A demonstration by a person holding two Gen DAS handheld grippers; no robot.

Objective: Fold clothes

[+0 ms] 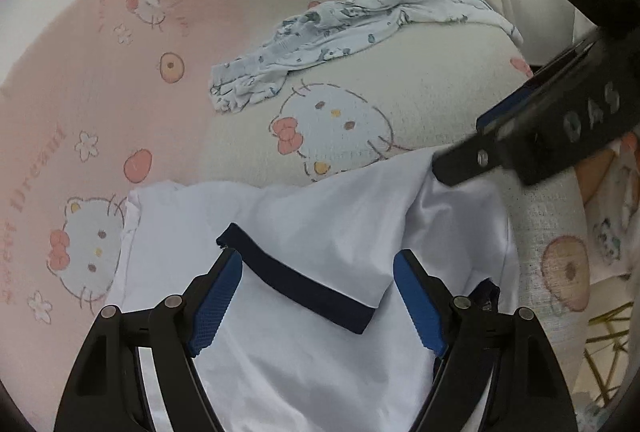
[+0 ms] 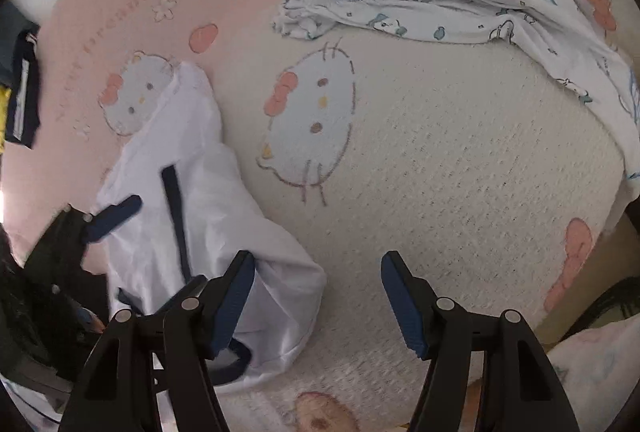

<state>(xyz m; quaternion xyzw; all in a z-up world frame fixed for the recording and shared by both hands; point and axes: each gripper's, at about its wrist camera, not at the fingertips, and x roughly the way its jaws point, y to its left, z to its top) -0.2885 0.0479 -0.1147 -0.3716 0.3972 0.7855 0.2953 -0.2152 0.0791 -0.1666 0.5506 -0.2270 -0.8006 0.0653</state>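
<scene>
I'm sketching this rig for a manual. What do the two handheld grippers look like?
Both match: the left gripper and the right gripper have black plastic linkage arms with silver pivot pins and blue ribbed finger pads. The right gripper's black body, seen from the left wrist, carries raised lettering, partly legible. No cables or sleeves show.

Pink lettering is showing on the cartoon-cat blanket (image 1: 240,136): the word "Dream" is reading along the 9 o'clock edge of the left wrist view, with a preceding word too blurred to read. Raised letters "DAS" are appearing on the right gripper (image 1: 456,168) at 3 o'clock.
</scene>
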